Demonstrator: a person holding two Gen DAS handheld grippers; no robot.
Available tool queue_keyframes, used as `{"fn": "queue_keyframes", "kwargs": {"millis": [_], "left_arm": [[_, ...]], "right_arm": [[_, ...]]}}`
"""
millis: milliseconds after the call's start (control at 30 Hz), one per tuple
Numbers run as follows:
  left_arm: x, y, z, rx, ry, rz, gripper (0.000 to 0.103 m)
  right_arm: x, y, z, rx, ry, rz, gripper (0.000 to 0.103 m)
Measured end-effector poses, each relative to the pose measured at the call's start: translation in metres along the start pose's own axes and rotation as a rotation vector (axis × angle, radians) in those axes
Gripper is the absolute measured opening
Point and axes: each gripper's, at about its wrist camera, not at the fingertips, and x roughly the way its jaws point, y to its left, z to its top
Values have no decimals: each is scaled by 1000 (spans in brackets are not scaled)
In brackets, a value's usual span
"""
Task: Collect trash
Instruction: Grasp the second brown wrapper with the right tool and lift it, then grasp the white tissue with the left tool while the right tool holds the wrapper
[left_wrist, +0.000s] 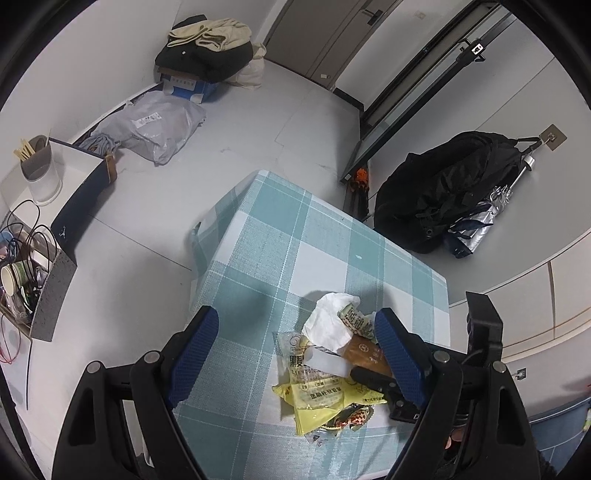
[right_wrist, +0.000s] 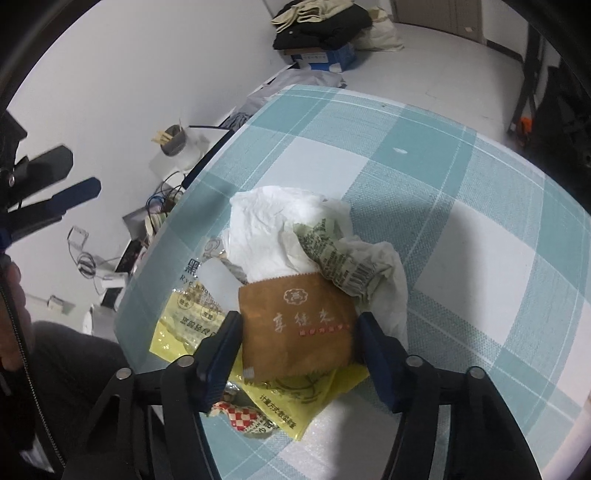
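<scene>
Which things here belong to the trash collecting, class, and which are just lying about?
Job:
crumpled white tissue
brown paper packet
yellow plastic wrapper
right gripper

Lying about:
black backpack
grey plastic mailer bag
blue cardboard box

We note the trash pile (right_wrist: 295, 280) near the table's (right_wrist: 480, 229) front edge, checked cloth beyond and right of the pile bare, our right gripper (right_wrist: 297, 332) straddling its brown packet (right_wrist: 295, 325), left gripper (left_wrist: 295, 343) crowding its left side.

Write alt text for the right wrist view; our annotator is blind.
The open right tongs straddle a brown packet atop a trash pile: white tissue and a yellow wrapper on a teal checked tablecloth.
</scene>
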Motion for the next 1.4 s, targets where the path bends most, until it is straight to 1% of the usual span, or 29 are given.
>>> {"fn": "queue_keyframes", "kwargs": {"millis": [200,467,667,867,1000,1100,1133,1167,1233,1300,1400], "left_arm": [[0,-2,-1,2,2,4,84],[4,-6,2,-3,3,13,84],[11,-13,4,4,14,32,84],[19,-31,7,28,22,12,84],[33,-52,6,69,52,-11,84],[50,-74,1,139,97,-19,84],[60,-84,-3,186,129,-9,84],[68,-92,-6,232,145,17,84],[82,-102,-11,293,161,75,84],[93,-105,-13,312,188,92,84],[107,-101,-17,309,230,120,84]], "right_arm": [[-10,5,-4,-19,-30,-5,57],[-32,9,-9,-62,-87,10,57],[-49,6,-19,-56,-127,12,57],[-75,-11,-30,-11,-194,-3,57],[-89,-26,-35,15,-224,-22,57],[-97,-41,-40,41,-234,-37,57],[-99,-46,-42,47,-236,-45,57],[-102,-50,-44,49,-241,-52,57],[-107,-59,-49,52,-246,-65,57],[-113,-68,-54,64,-255,-64,57],[-122,-81,-62,87,-270,-65,57]]}}
